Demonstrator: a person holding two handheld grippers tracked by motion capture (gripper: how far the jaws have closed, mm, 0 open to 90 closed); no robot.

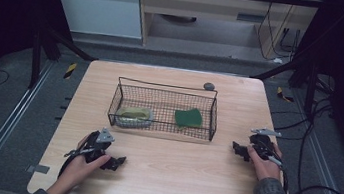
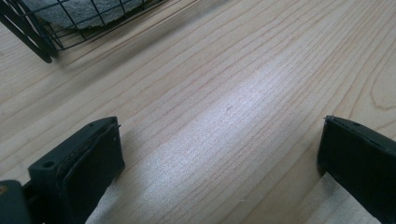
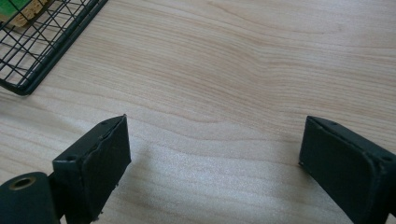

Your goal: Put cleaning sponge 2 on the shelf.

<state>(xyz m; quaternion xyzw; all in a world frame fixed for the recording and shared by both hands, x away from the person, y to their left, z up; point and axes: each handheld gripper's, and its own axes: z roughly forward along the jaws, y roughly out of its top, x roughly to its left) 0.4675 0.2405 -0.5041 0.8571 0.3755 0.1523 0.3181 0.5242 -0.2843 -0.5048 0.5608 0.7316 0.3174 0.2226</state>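
While both grippers, left (image 1: pixel 118 161) and right (image 1: pixel 237 148), gape empty over the table (image 1: pixel 175 173), 2 pads, green (image 1: pixel 188 117) and grey (image 1: pixel 135 115), lie in the basket (image 1: pixel 166 87), seen from high.

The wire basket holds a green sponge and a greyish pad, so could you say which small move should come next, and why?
Probably ease the right gripper toward the wire basket, over the green sponge. Its jaws stand wide open with nothing between them, it rests on the table beside that end, and the sponge lies nearest it.
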